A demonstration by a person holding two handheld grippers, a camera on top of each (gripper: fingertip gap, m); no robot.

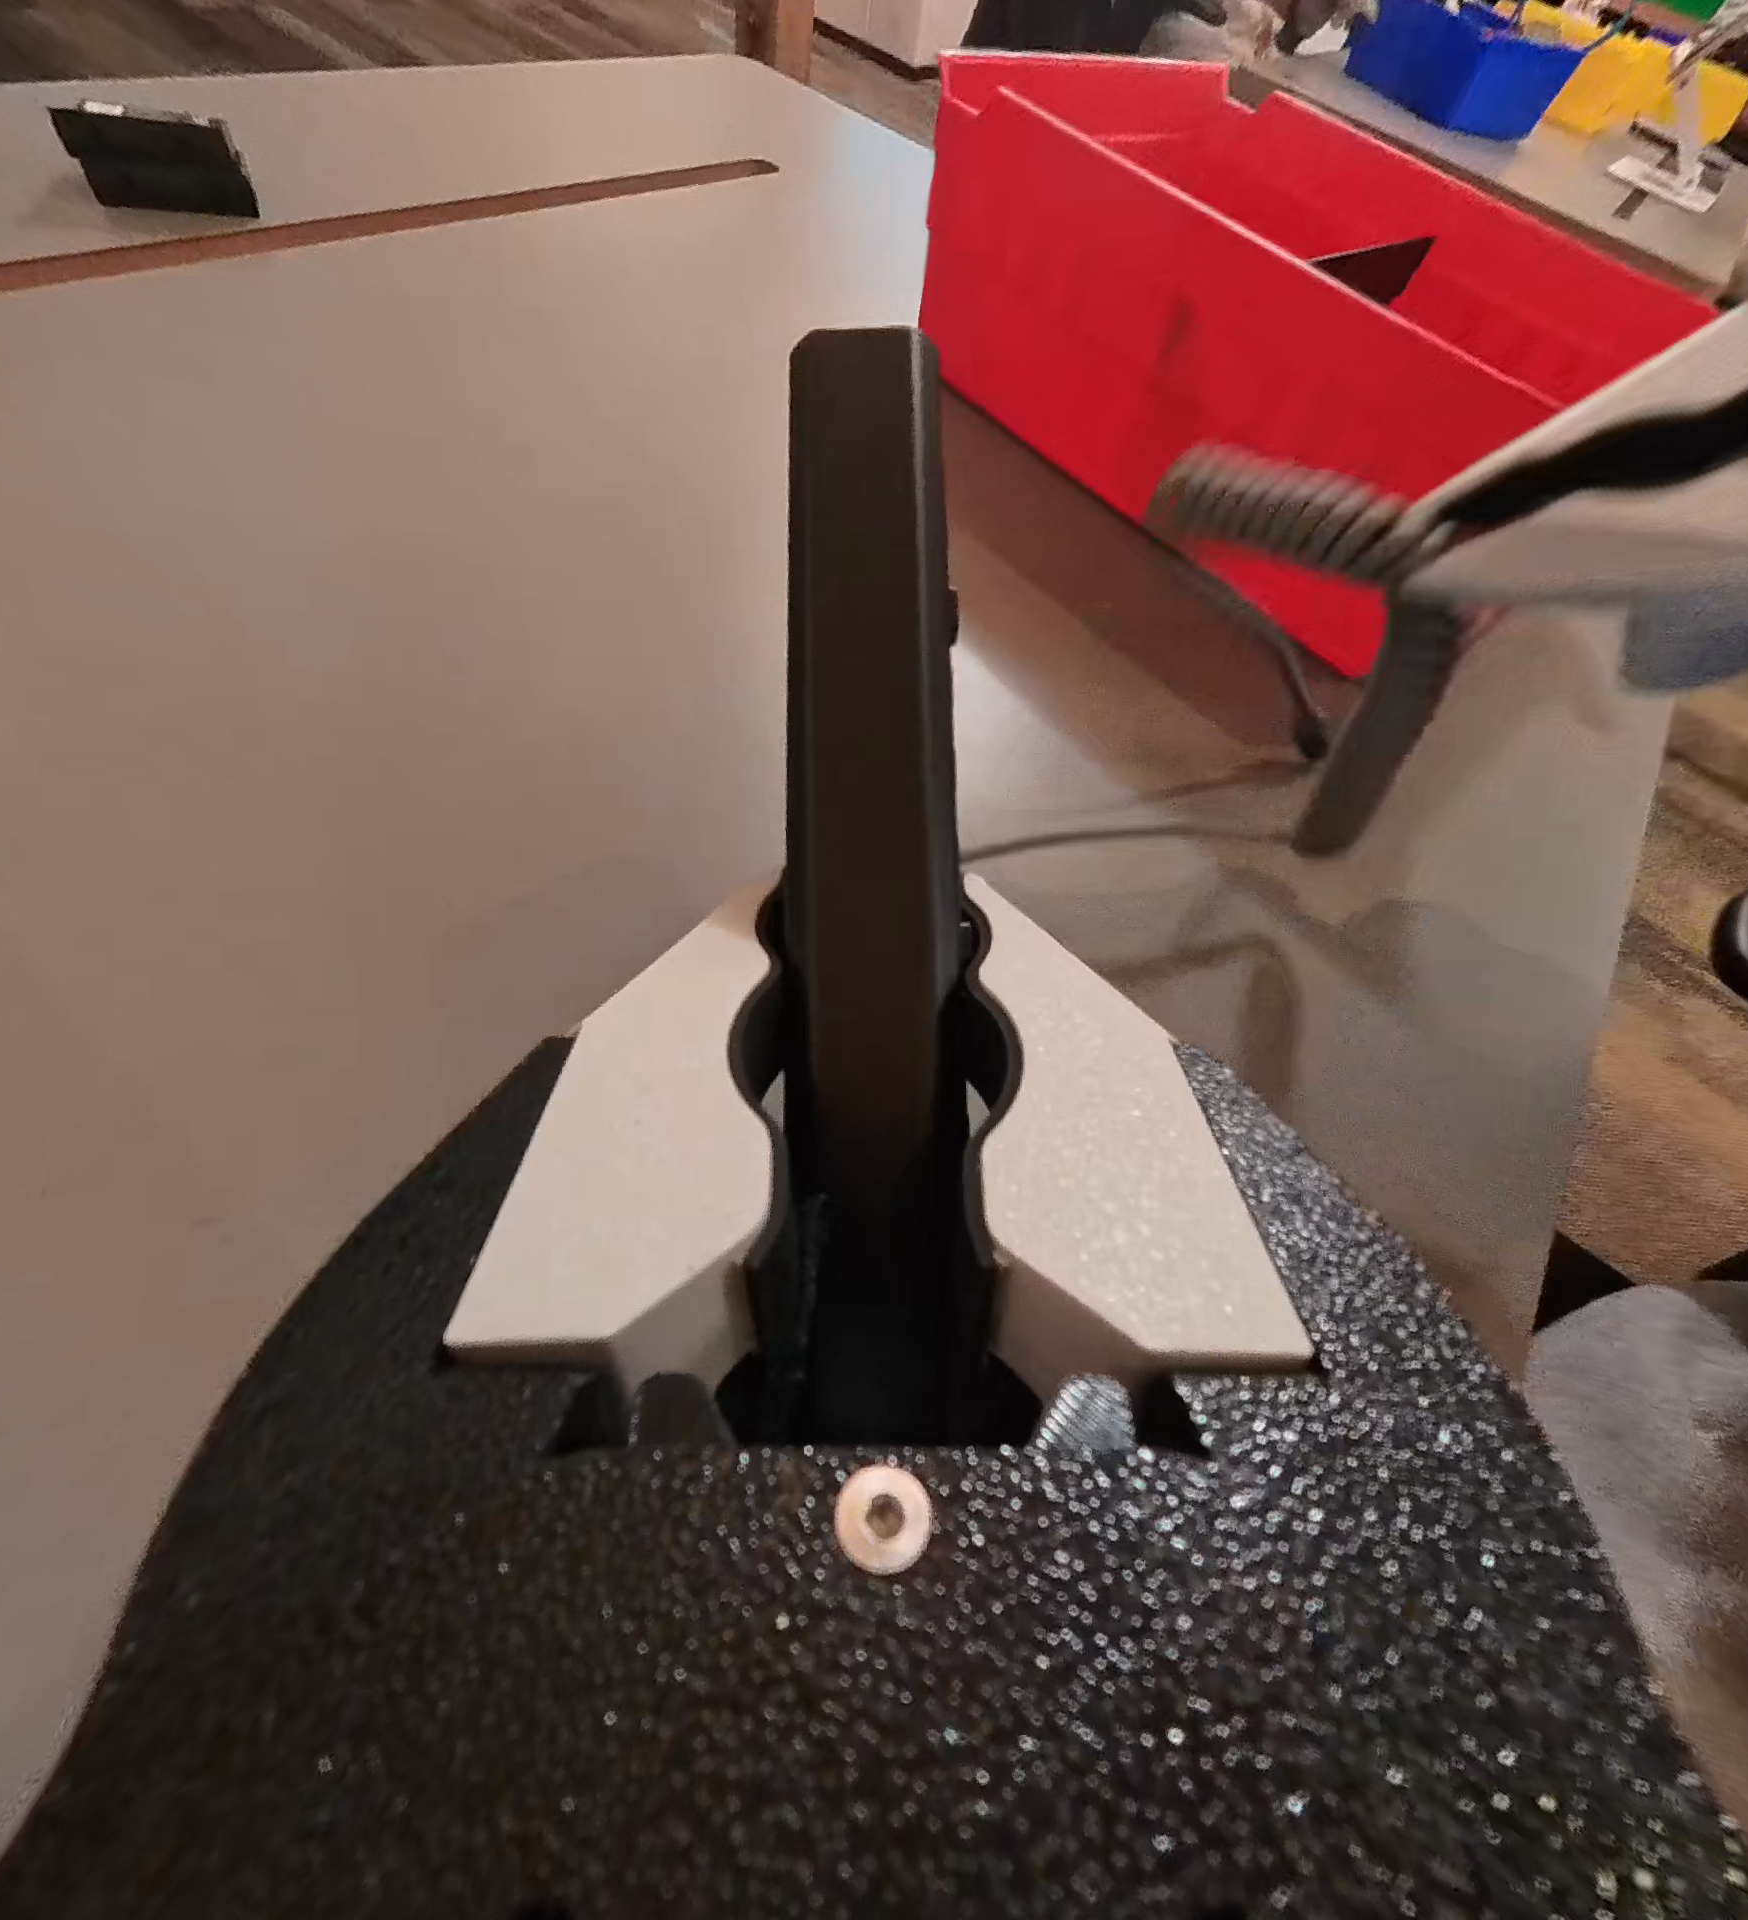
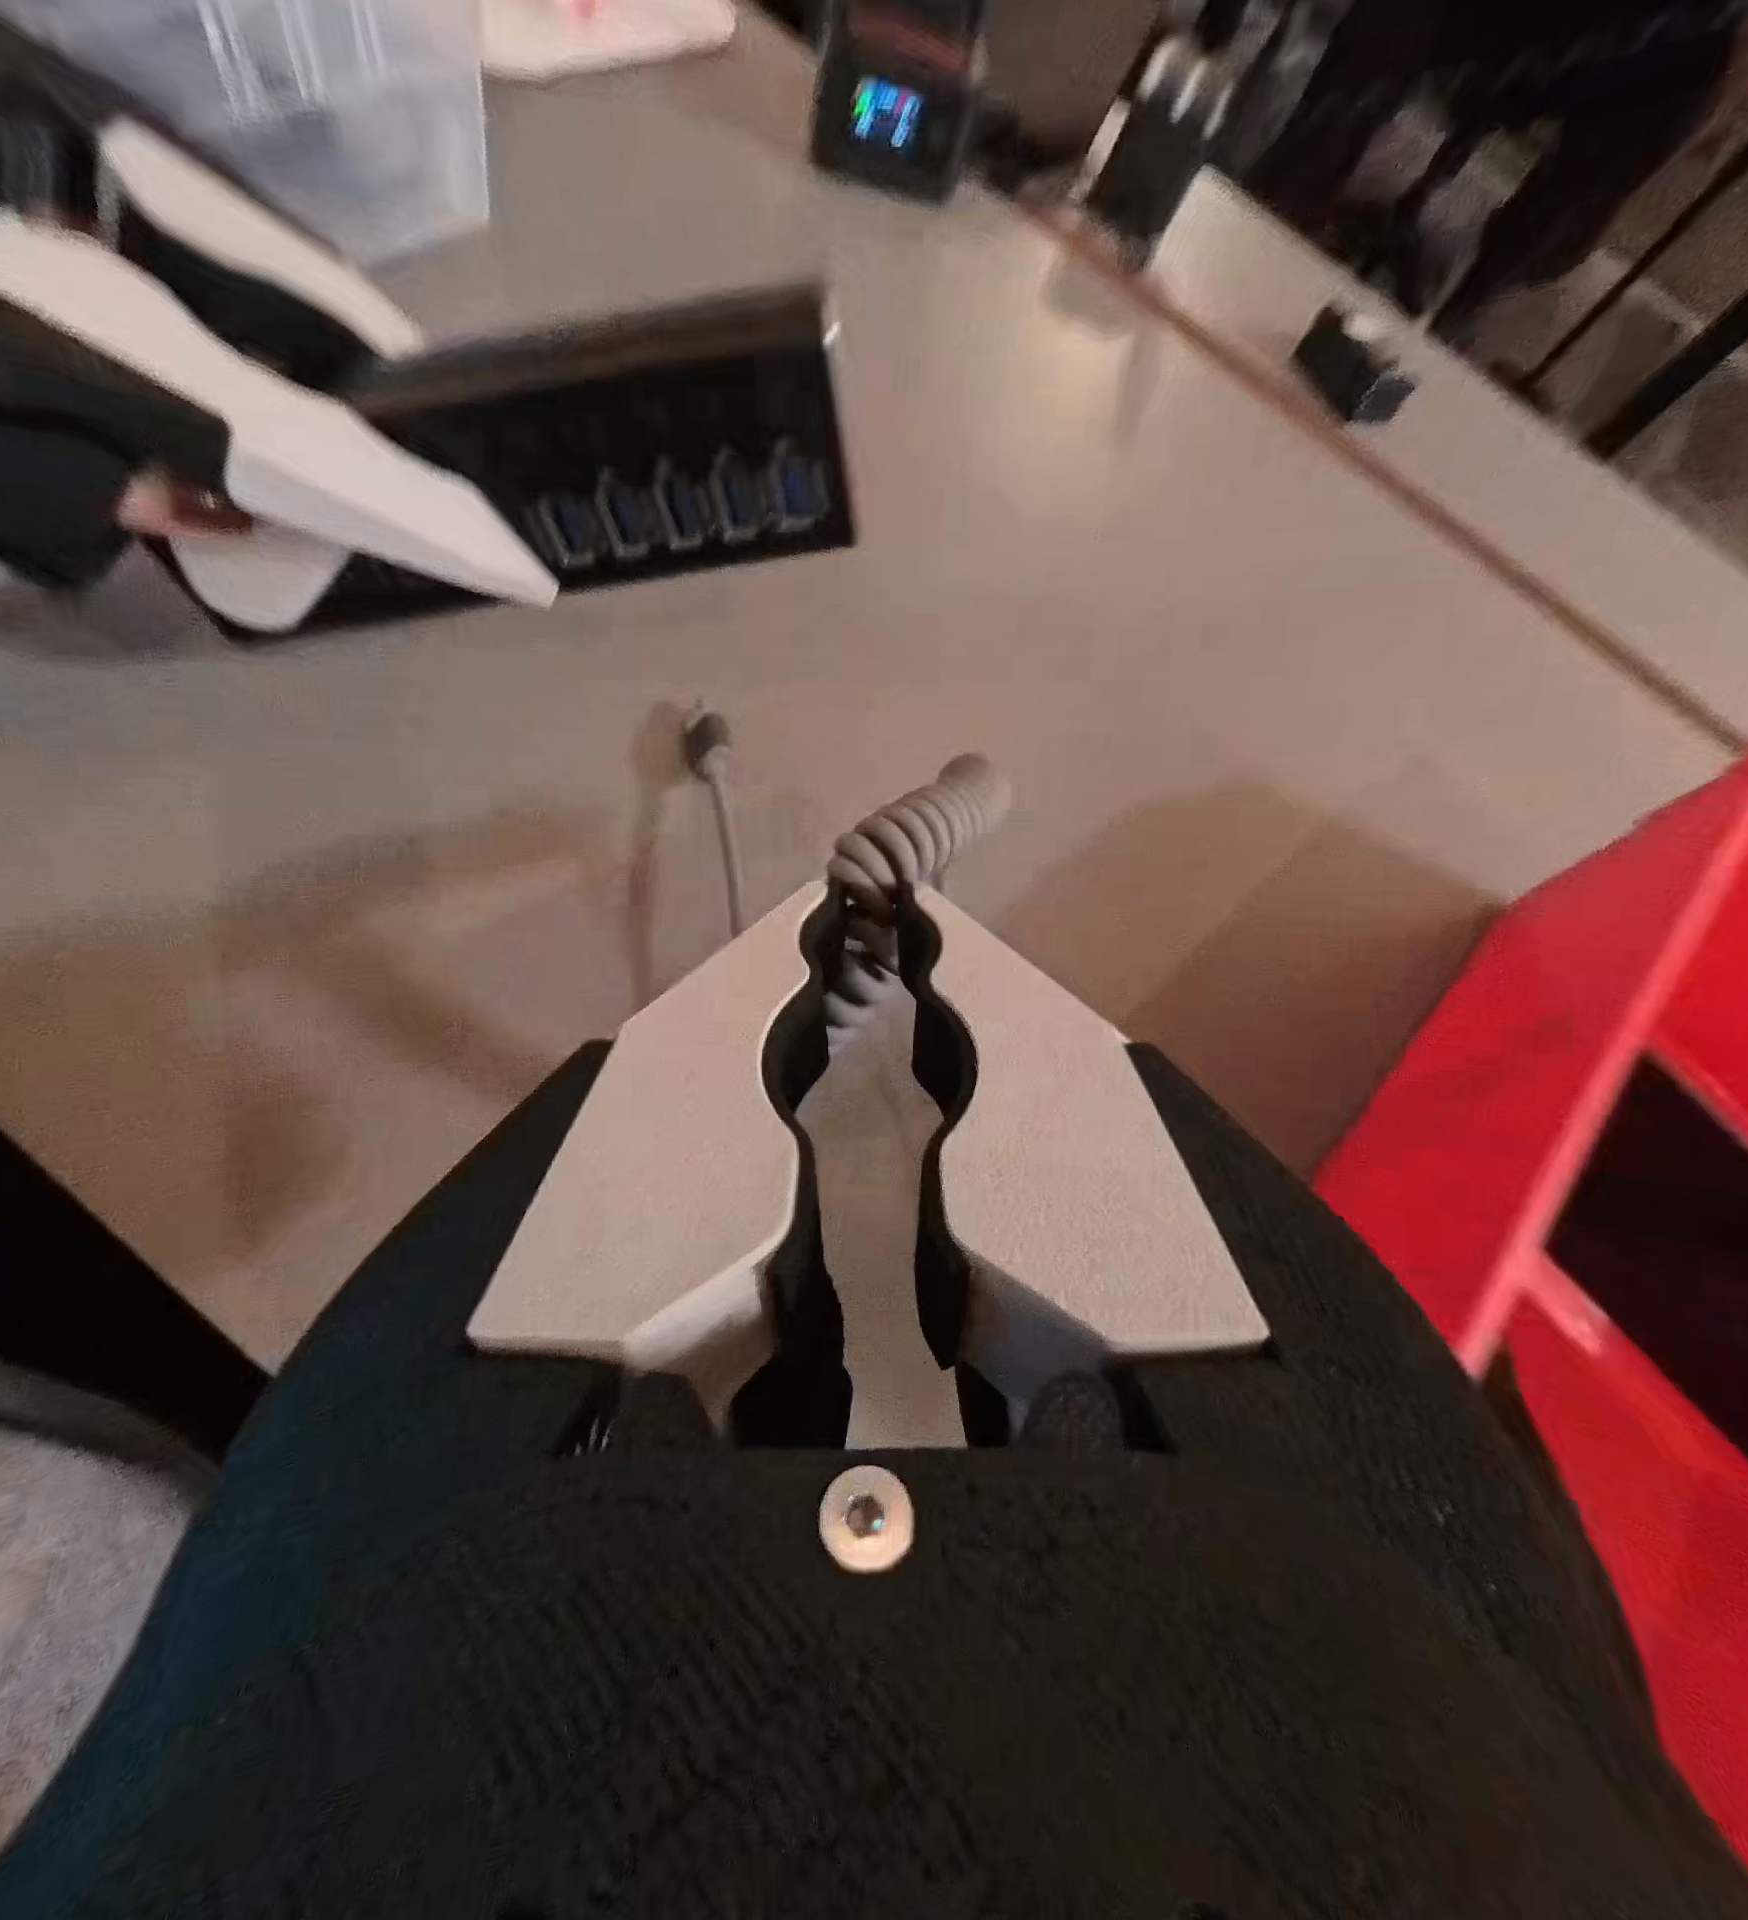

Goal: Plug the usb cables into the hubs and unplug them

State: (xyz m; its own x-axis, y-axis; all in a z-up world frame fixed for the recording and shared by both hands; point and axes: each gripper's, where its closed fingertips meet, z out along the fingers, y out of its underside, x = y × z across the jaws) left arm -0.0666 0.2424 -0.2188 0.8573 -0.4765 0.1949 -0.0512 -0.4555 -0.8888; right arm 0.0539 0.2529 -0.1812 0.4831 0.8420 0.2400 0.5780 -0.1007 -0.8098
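So my left gripper [image 1: 865,914] is clamped on a black USB hub [image 1: 865,644], which stands on edge between the fingers and sticks out well past the tips, over the pale grey table [image 1: 330,623]. From the right wrist view you can see that hub's row of blue ports [image 2: 683,499] facing out toward my other tool. My right gripper [image 2: 875,914] is pinched on a grey coiled cable [image 2: 917,821], with the coil poking out past the fingertips and held up off the table. A straight grey cable end [image 2: 709,748] lies loose on the table just ahead of it. The red bin [image 1: 1265,343] sits off to the right of both. Another small black hub [image 1: 153,161] lies far back on the table, well apart from everything else
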